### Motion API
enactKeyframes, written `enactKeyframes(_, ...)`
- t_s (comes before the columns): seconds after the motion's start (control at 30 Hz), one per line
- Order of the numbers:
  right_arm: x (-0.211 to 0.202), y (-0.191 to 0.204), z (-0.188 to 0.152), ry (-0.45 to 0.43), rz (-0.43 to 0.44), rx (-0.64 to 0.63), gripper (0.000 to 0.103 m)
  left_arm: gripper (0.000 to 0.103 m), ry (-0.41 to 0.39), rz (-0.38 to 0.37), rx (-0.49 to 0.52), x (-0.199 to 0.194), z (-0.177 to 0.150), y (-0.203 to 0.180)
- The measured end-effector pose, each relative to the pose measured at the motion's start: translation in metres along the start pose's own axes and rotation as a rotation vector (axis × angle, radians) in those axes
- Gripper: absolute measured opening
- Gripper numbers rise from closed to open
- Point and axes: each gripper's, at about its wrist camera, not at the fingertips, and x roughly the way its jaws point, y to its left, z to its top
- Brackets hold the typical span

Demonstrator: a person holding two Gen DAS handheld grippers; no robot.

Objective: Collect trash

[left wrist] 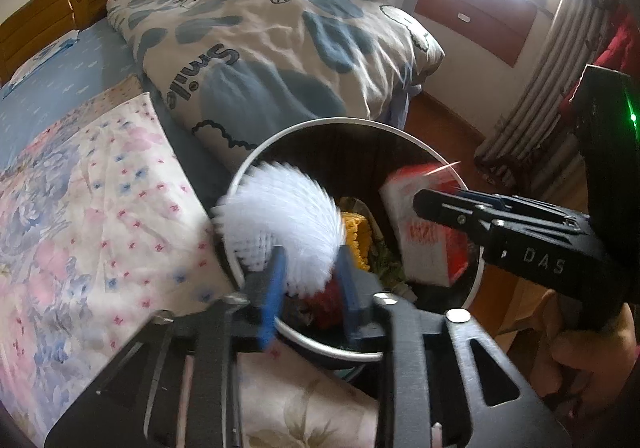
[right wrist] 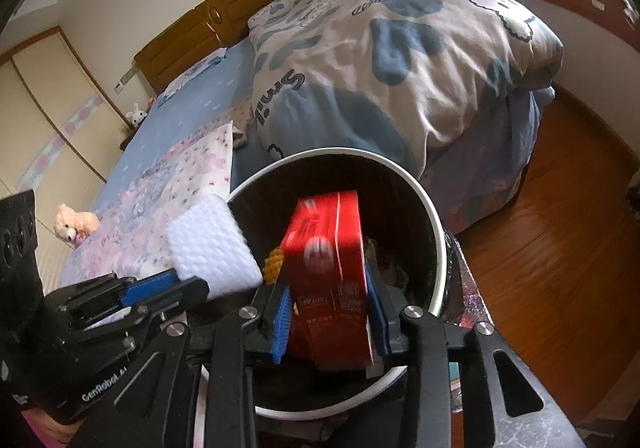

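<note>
left tool [left wrist: 310, 268]: parted, white brush [left wrist: 280, 215] blurred between, over bin rim [left wrist: 256, 155] at 9 | right tool [right wrist: 330, 312]: parted around blurred red box [right wrist: 328, 248] | bed [left wrist: 80, 167] touching bin at 9

A round trash bin [right wrist: 436, 232] with a white rim and dark inside stands against the bed's edge. A white bristly brush [left wrist: 280, 215], blurred, tilts over the bin's bedside rim. A red-and-white carton [right wrist: 332, 268], also blurred, stands on end over the bin's mouth. Inside, low down, lie a yellow knobbly piece [left wrist: 358, 236], some greenish scraps [left wrist: 390, 268] and something dark red [left wrist: 330, 300].
</note>
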Motion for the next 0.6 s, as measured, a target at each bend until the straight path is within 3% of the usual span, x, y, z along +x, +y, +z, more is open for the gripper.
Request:
enactKeyframes(0.1,-0.005,0.000,0.001,-0.014,0.000,0.006,0.041,0.037,-0.014,0.005,-0.015,-0.009,-0.004,0.007)
enactKeyframes(0.17,-0.008,0.001,0.000,-0.021,-0.002,0.011,0.044,0.046,-0.023,0.011,-0.032,-0.015,-0.006,0.011)
enactKeyframes(0.33,-0.021,0.004,-0.005,-0.049,0.005,0.027,0.046,0.049,-0.068,0.012,-0.077,-0.037,-0.017,0.023)
enactKeyframes(0.6,-0.054,0.028,-0.027,-0.138,0.018,0.035,0.068,0.059,-0.153,0.042,-0.163,-0.082,-0.053,0.040)
